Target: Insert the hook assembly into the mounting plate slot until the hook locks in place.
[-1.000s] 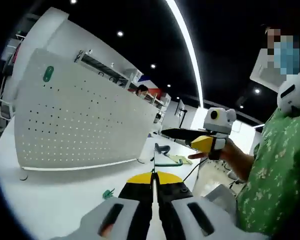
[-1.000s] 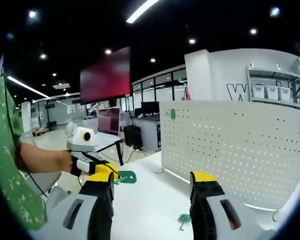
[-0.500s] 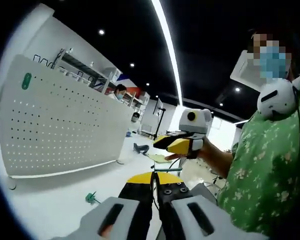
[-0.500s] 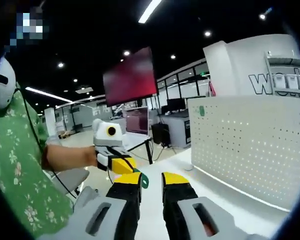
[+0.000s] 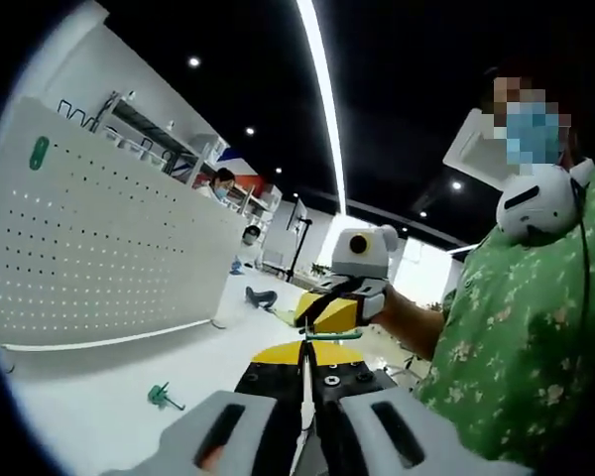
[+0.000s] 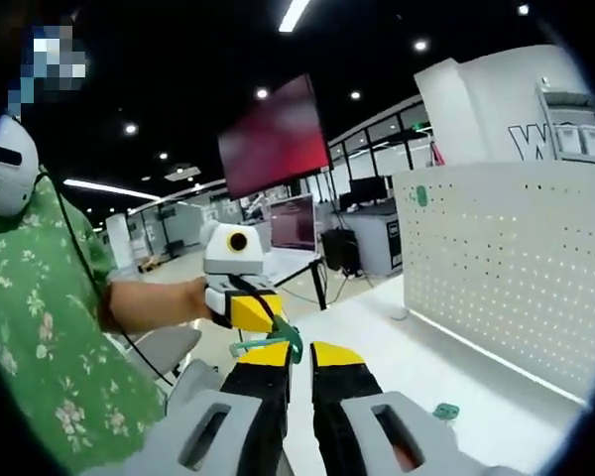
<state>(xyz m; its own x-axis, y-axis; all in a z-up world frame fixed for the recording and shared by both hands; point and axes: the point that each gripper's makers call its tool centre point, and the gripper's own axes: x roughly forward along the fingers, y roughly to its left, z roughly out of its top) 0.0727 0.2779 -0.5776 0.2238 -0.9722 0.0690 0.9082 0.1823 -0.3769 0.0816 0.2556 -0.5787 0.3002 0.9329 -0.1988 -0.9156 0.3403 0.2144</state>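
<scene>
Both grippers' jaws clamped on green hook assembly, left gripper meeting right gripper tip to tip. Beyond tips, perforated mounting plate. Left gripper view alone: second green hook on white table.

From my seat the mounting plate looks like painted sheet metal, matt white and smooth, dotted with small punched holes. The table under it has a smooth white top with a soft sheen. My left gripper seems moulded plastic: matt grey shells, black jaws, glossy yellow tips; the right gripper looks the same. The green hook it grips reads as smooth plastic. The person's shirt is soft printed cloth.
</scene>
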